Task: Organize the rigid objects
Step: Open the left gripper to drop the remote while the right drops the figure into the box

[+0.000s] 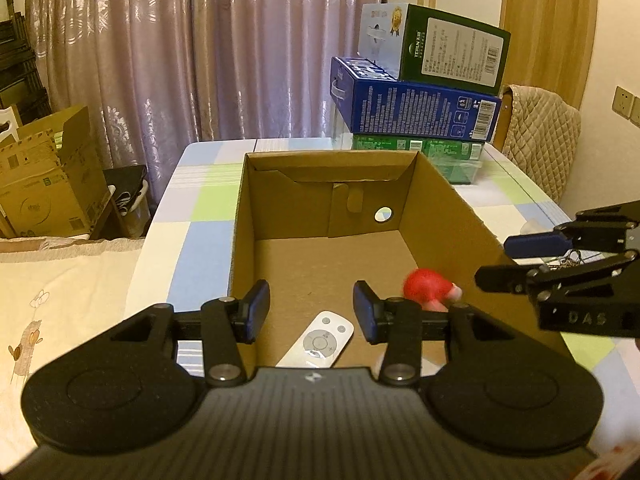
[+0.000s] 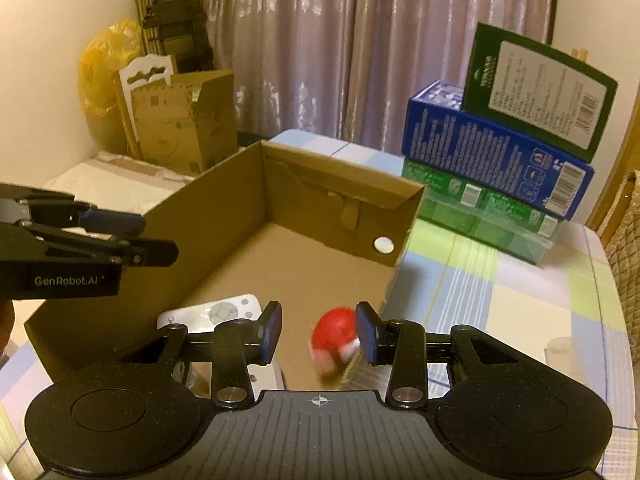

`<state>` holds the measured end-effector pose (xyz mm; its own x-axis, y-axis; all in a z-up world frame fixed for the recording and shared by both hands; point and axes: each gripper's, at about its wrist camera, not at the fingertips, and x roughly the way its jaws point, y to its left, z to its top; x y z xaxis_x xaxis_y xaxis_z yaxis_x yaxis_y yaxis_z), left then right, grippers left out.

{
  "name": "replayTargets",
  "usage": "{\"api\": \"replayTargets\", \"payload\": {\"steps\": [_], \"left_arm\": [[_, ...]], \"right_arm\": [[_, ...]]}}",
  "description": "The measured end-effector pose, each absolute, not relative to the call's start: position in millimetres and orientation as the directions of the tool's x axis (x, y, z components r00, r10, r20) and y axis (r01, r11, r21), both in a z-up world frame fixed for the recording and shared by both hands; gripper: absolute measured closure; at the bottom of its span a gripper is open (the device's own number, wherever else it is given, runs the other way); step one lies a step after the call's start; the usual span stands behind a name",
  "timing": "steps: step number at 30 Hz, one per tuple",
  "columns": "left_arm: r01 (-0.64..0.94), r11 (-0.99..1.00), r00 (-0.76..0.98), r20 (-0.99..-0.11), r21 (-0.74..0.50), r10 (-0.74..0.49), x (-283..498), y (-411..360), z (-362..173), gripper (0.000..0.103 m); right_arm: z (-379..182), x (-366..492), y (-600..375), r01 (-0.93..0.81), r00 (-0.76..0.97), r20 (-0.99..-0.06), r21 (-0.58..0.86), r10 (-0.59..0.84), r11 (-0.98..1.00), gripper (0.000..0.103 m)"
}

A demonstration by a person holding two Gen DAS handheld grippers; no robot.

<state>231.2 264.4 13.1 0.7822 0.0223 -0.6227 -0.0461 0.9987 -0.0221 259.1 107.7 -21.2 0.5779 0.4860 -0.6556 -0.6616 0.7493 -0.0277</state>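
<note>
An open cardboard box [image 1: 280, 200] [image 2: 224, 208] stands on the table. A white remote [image 1: 320, 340] [image 2: 216, 312] lies on its floor near the front. A red and white toy [image 1: 426, 286] [image 2: 334, 334] shows blurred by the box's right wall, clear of any pads. My left gripper [image 1: 311, 308] [image 2: 158, 238] hovers over the box's near end, open and empty, with the remote below it. My right gripper [image 2: 318, 328] [image 1: 492, 261] is at the box's right wall, open; the toy appears between its fingers without touching them.
A stack of green, blue and dark green cartons [image 1: 420, 92] [image 2: 500, 152] stands at the table's far right. A checked cloth [image 2: 500, 280] covers the table. A padded chair back [image 1: 540, 140] is at the right. Another cardboard box [image 1: 44, 184] sits off the table, left.
</note>
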Motion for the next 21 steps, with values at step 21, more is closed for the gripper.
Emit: {"api": "replayTargets", "payload": {"steps": [21], "left_arm": [[-0.011, 0.997, 0.823, -0.567, -0.078, -0.036, 155, 193, 61, 0.063]], "right_arm": [[38, 181, -12, -0.546, 0.643, -0.559, 0.146, 0.524, 0.825, 0.056]]}}
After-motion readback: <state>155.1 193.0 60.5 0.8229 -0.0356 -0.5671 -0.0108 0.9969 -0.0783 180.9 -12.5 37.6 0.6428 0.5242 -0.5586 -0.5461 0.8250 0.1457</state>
